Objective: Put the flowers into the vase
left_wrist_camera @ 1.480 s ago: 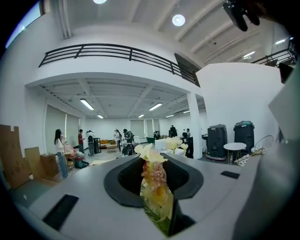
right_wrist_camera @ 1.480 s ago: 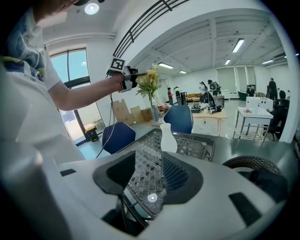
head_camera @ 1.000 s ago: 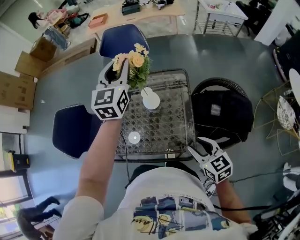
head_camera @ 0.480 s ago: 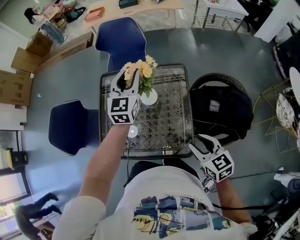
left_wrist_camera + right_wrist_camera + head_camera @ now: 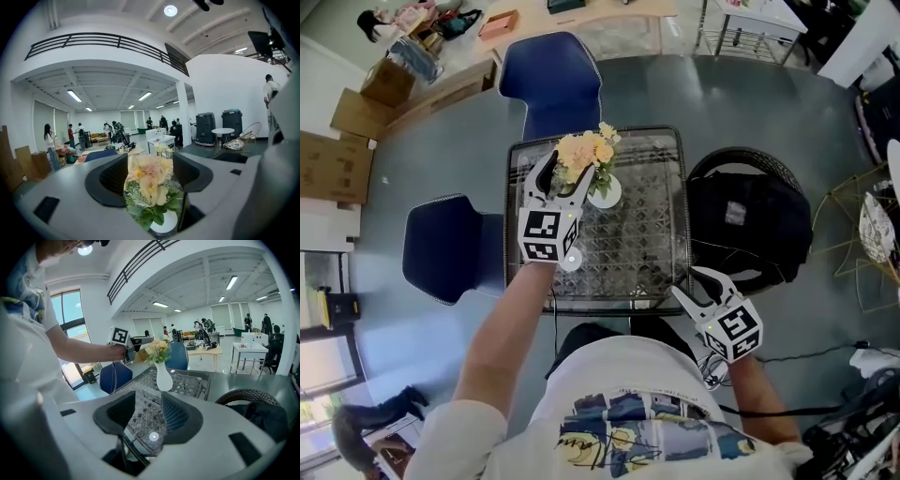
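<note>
A bouquet of pale yellow and peach flowers [image 5: 586,150] with green leaves stands in the small white vase [image 5: 603,192] on the glass-topped wire table [image 5: 637,244]. My left gripper [image 5: 565,178] is around the bouquet and its jaws have just been opening. In the left gripper view the flowers [image 5: 150,180] and vase [image 5: 164,224] sit between the black pads [image 5: 110,176], which do not press on them. My right gripper [image 5: 694,286] stays open and empty at the table's near right corner. In the right gripper view it faces the vase [image 5: 164,376] and flowers [image 5: 157,351].
Two blue chairs [image 5: 548,80] [image 5: 450,258] stand behind and left of the table. A black round chair with a bag [image 5: 750,225] is at its right. A small white disc [image 5: 570,261] lies on the glass near my left gripper.
My left gripper came down towards the vase with the bouquet, then its jaws opened and let the flowers go. The stems now sit in the vase. The right gripper has not moved.
</note>
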